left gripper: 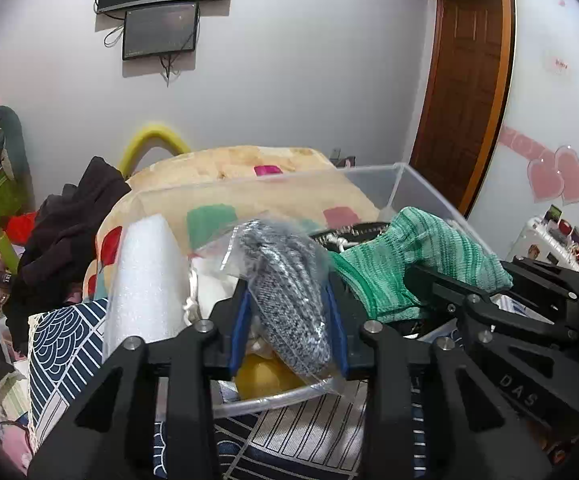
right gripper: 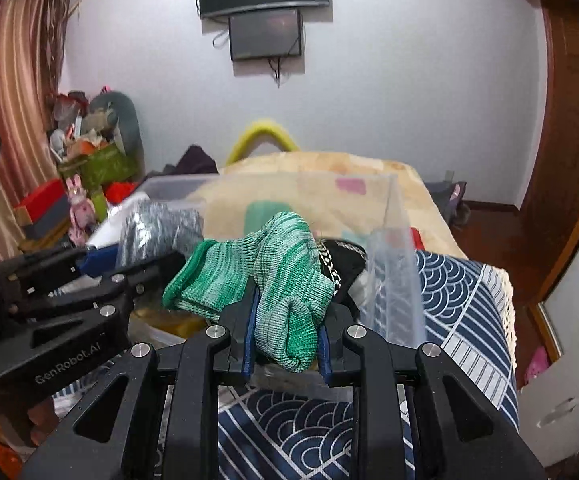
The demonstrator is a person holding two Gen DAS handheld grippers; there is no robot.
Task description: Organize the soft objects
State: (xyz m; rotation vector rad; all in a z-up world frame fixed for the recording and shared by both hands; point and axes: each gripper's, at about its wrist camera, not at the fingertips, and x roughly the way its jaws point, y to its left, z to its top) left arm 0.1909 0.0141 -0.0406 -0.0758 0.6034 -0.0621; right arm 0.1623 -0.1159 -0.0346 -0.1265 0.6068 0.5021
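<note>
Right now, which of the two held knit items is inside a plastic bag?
The grey knit item in the left gripper; the green one in the right gripper is bare.

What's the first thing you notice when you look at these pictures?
The bright green knitted sock, pinched in the right gripper over the clear plastic bin, stands out first. Beside it, the left gripper squeezes a grey speckled sock in a clear bag. Behind them lies a cream blanket with coloured patches, and two dark screens hang on the wall.
</note>
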